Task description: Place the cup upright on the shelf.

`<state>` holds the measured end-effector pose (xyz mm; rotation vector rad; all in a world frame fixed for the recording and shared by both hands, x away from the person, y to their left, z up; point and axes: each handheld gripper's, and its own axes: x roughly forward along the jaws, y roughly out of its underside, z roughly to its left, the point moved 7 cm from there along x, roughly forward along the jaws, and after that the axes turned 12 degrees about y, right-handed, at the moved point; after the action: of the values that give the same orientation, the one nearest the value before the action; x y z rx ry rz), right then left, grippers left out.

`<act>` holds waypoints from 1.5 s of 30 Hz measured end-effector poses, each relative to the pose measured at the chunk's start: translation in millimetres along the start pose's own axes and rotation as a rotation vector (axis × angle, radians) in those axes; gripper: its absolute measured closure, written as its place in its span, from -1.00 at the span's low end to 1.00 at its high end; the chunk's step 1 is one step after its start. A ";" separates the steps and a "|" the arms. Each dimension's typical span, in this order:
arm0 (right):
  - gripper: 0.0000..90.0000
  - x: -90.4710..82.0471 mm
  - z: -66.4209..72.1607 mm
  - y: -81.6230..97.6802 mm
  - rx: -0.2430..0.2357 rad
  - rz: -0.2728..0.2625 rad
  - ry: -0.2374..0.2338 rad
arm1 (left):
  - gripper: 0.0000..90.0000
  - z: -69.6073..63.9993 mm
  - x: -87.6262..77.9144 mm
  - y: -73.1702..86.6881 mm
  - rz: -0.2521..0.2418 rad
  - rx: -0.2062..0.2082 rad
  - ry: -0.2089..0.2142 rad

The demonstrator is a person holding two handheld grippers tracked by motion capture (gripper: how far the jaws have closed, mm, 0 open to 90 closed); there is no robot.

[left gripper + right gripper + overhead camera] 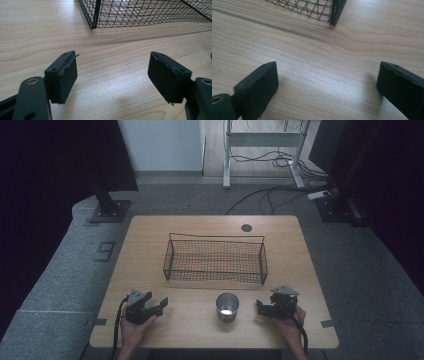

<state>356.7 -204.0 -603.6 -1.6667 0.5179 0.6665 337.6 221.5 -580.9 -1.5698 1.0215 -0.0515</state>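
Observation:
A shiny metal cup (227,306) stands upright near the table's front edge, between my two grippers. My left gripper (161,305) rests low at the front left, held by a hand, with its jaws pointing right toward the cup. In its own view the left gripper (112,61) is open over bare wood. My right gripper (260,308) sits at the front right, a short gap from the cup, and points left at it. In its own view the right gripper (327,68) is also open, with only wood between its jaws.
A black wire basket (215,260) sits empty in the middle of the wooden table (150,245); its corners appear as basket mesh (140,12) and basket mesh (312,7). A dark round grommet (246,228) marks the far edge. Cables and stand feet lie on the floor beyond.

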 end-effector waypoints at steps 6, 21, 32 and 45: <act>-0.76 -2.5 -1.6 1.0 0.008 -0.012 0.006 | -0.47 0.0 -0.4 1.1 0.003 -0.025 0.022; -0.66 -28.2 9.4 -3.7 0.015 -0.104 -0.058 | -0.43 -7.4 2.8 4.6 0.046 -0.001 0.033; -0.67 -77.1 39.8 -22.8 0.009 -0.246 -0.225 | -0.41 -11.8 8.9 5.6 0.097 0.039 0.015; -0.79 -93.0 84.2 -33.0 -0.024 -0.277 -0.349 | -0.41 -11.6 14.8 6.3 0.147 0.045 0.007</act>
<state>297.8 -117.0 -527.6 -1.5622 0.0285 0.7383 336.7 203.9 -589.9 -1.4509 1.1312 0.0207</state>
